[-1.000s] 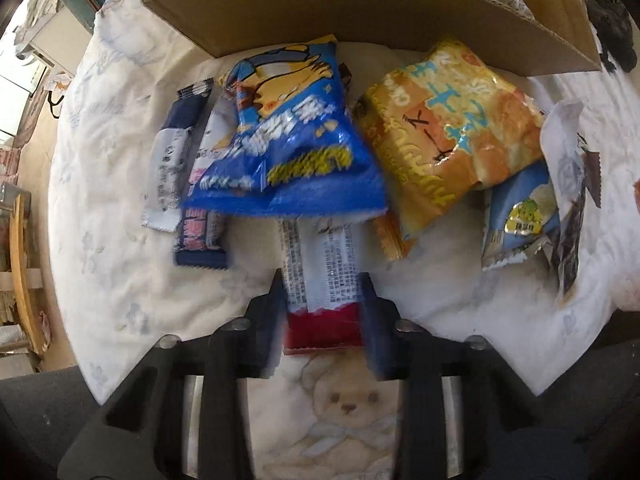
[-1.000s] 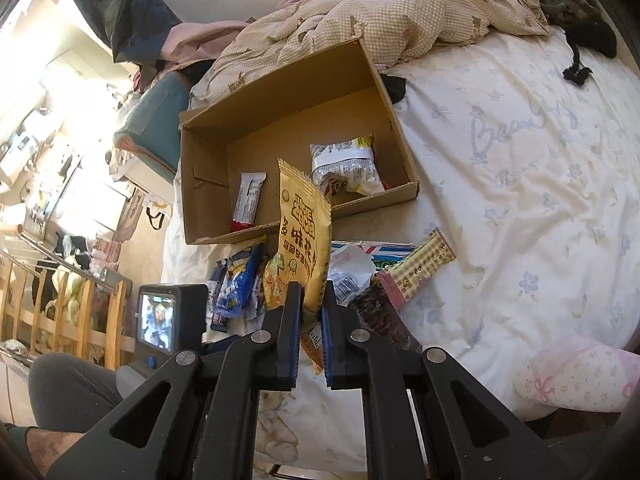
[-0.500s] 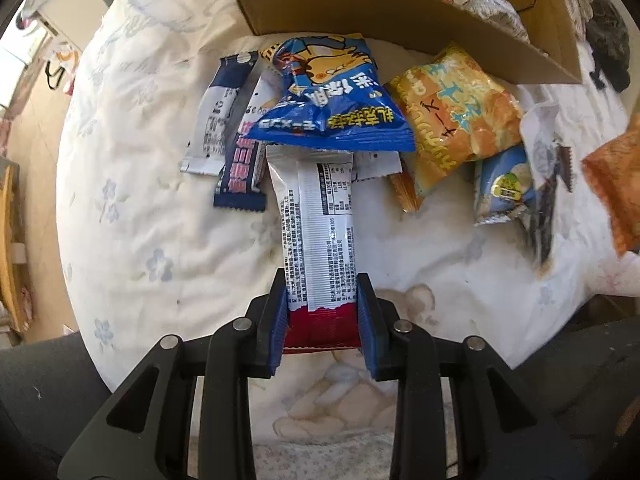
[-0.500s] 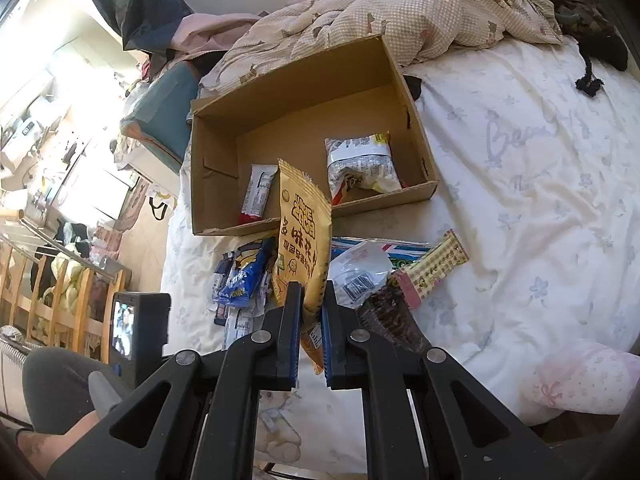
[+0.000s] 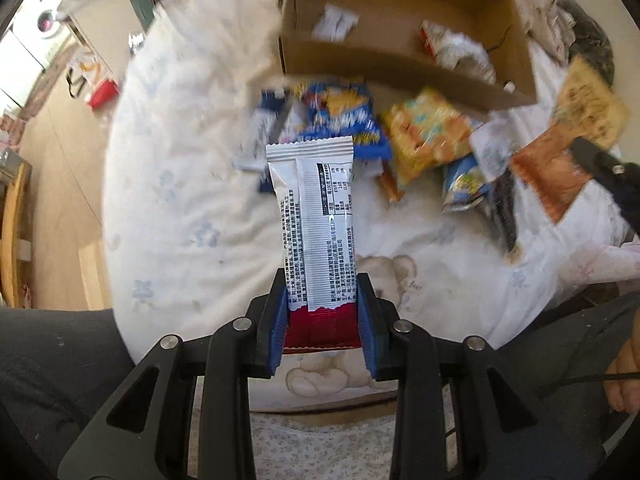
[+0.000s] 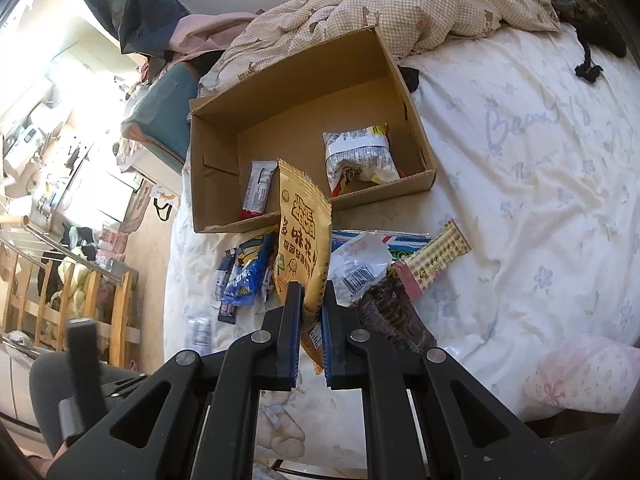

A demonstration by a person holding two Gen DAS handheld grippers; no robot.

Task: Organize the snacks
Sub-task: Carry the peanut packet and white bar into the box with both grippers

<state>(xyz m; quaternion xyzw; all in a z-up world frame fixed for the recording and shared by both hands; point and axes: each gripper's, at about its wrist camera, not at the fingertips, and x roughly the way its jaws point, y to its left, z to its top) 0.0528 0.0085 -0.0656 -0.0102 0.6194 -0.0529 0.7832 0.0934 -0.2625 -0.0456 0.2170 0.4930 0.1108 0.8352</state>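
Cardboard box [image 6: 304, 92]: open-topped, resting on the flowered bedsheet [image 6: 540, 168]; it is where the snacks appear to be going.
Already in the box: two packets, a small white bar wrapper [image 6: 258, 190] near the left wall and a crumpled white-and-yellow bag [image 6: 360, 158] toward the right wall.
Left gripper [image 5: 323, 320]: clenched on the red end of a white-backed snack bar [image 5: 316, 216], which is lifted clear of the sheet with its printed back seam facing the camera; short of the box.
Right gripper [image 6: 308, 320]: clamped on the lower edge of a yellow snack bag [image 6: 304, 248] that stands upright, lifted above the pile, in front of the box's near wall and not over the opening.
Still on the sheet: a blue chip bag [image 5: 340, 116], an orange-yellow puffed bag [image 5: 428, 136], a checkered yellow bar [image 6: 436, 260], a dark brown packet [image 6: 388, 308], a clear-white wrapper [image 6: 360, 260] and several small dark-blue sticks [image 6: 228, 280], all clustered just in front of the box.
Progress, as I judge it: early. Two packets are stowed, two are in the air, and most of the pile is untouched.
Left to do: carry both held packets over the near wall, drop them, then clear the rest.
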